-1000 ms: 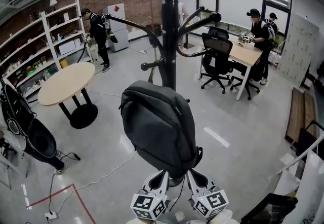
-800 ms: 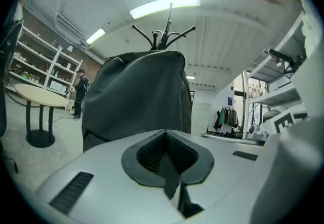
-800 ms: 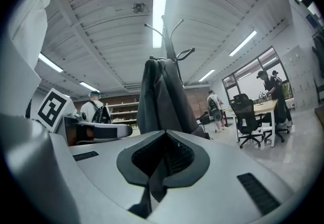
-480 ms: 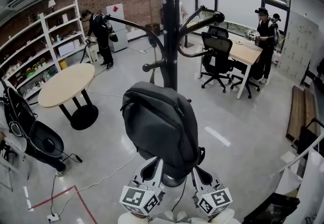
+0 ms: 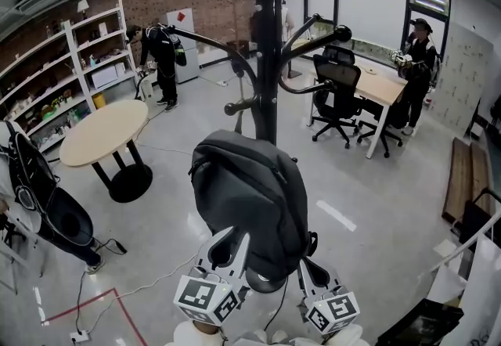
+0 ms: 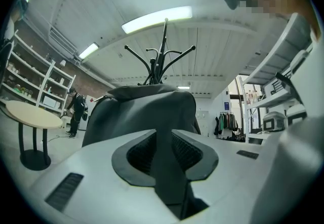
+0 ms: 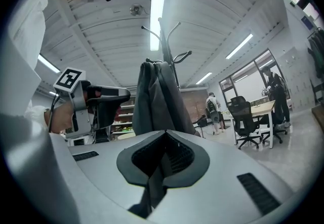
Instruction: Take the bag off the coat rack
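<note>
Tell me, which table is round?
The pale table on the left, by the shelves. The desk near the window is rectangular.

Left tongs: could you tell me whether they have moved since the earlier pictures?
Yes: the left tongs climbed the bag toward the coat rack; their jaws have just opened, strap between.

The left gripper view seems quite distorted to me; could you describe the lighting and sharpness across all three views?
Left gripper view: strong fisheye, dark corners, ceiling light blown out, bag dark with little detail. Right gripper view: same curvature, strip light glaring. Head view: evenly lit, sharp, edges bowed.
</note>
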Available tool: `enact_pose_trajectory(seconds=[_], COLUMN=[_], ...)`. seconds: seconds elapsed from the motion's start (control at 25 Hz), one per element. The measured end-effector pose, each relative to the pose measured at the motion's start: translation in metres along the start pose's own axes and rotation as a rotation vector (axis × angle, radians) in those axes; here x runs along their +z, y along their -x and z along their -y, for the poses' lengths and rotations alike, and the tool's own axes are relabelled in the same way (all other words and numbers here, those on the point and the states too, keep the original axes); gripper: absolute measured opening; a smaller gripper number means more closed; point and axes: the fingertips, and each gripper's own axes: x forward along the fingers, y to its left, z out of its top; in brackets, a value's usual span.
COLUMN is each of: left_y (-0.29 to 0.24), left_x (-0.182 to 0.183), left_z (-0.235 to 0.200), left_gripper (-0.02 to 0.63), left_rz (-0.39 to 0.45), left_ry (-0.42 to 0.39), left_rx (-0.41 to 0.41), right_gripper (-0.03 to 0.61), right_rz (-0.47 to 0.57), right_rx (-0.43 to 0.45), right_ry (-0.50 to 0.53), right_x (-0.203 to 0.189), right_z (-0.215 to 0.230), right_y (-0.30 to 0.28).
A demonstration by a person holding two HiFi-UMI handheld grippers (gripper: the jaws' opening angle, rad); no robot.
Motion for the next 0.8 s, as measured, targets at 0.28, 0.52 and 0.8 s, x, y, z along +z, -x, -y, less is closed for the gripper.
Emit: enact_pose_trajectory(seconds=[0.28,0.52,0.8], left_y=[-0.014,-0.031,-0.066], left_x=[0.052,0.093,0.132], left_z=[-0.013,-0.026,-0.047], left_gripper=[0.152,0.181,0.184], left_rz=[0.023,0.038,0.015], left_ry=[-0.049,-0.109,-0.184], left_rx=[-0.007,0.015,0.062], right_gripper=[0.011,0.012,0.012], right_rz=[-0.001,-0.003,-0.005], right_rx=[0.022,0.023,0.017], right_ry=[-0.002,-0.001,-0.003], right_x=[0.0,-0.001,-0.002], right_z=[-0.004,-0.004,-0.002], right_y=[-0.003,-0.001,0.0])
